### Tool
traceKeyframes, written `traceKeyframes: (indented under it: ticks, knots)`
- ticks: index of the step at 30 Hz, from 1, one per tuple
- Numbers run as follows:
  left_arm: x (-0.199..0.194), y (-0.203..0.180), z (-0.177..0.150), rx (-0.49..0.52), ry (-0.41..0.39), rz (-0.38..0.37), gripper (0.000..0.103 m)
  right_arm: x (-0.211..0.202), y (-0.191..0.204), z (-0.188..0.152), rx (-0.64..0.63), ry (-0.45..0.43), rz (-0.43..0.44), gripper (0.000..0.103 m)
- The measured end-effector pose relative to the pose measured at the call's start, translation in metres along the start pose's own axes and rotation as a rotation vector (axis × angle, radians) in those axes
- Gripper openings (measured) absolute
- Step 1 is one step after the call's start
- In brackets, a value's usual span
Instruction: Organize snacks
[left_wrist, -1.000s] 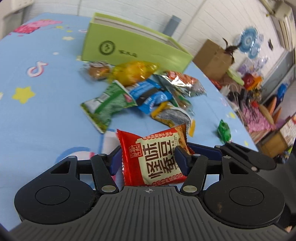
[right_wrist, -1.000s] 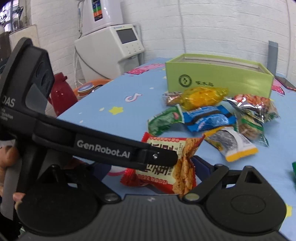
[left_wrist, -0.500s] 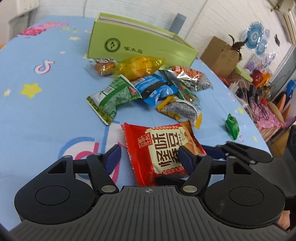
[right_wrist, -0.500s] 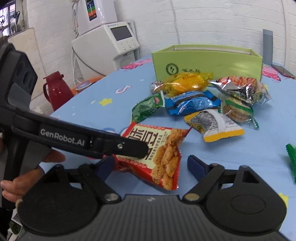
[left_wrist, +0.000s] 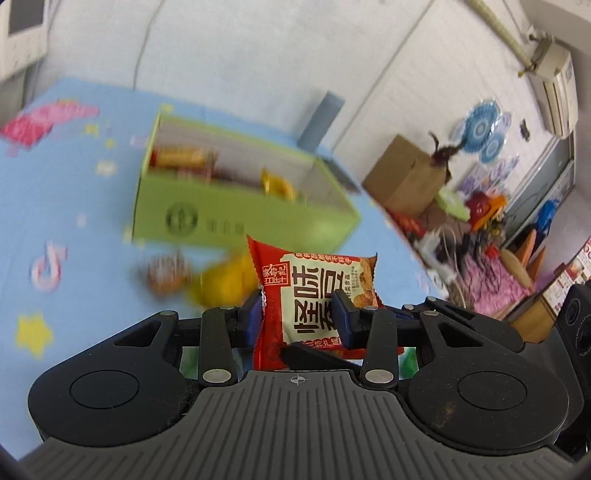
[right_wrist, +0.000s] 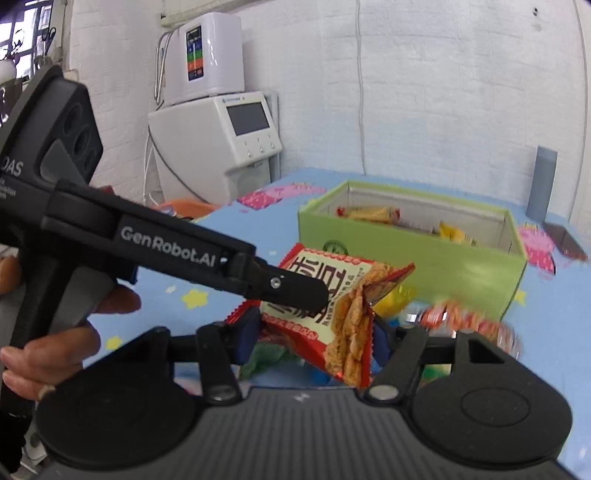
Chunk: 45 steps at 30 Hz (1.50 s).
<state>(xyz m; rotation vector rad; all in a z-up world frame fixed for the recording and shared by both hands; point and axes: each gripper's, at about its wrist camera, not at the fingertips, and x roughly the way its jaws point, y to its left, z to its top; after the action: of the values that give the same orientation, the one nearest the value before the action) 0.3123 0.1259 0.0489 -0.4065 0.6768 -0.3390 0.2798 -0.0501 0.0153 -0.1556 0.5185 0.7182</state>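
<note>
Snack packet (left_wrist: 314, 291), red and cream, is held clear of the blue worktop (left_wrist: 74, 206), pinched by the left tongs (left_wrist: 297, 319), whose jaws have just closed on it. It also lies between the narrowed right tongs (right_wrist: 314, 343), just short of the green box (right_wrist: 413, 258), presumably its destination.

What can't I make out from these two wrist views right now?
- Left wrist view: loose snacks below the green box are motion-blurred; kinds unreadable.
- Left wrist view: the red snack packet hides the table behind it.
- Right wrist view: the left gripper covers part of the packet's print.
- Both views: box contents too small to identify.
</note>
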Motion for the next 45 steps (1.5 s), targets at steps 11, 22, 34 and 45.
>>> traceKeyframes:
  ticks: [11, 22, 34, 45]
  knots:
    - [0.091, 0.051, 0.125, -0.008, -0.025, 0.116, 0.023, 0.133, -0.080, 0.109, 0.005, 0.043, 0.037, 0.071]
    - [0.107, 0.075, 0.116, -0.007, -0.031, 0.201, 0.053, 0.162, -0.092, 0.094, -0.002, 0.060, 0.028, 0.090]
    - [0.037, -0.012, 0.022, 0.134, -0.022, 0.027, 0.067, -0.015, -0.111, -0.013, 0.076, 0.009, -0.204, 0.093]
    - [0.112, -0.107, -0.061, 0.180, 0.261, -0.189, 0.057, -0.085, -0.128, -0.127, 0.255, 0.122, -0.360, 0.093]
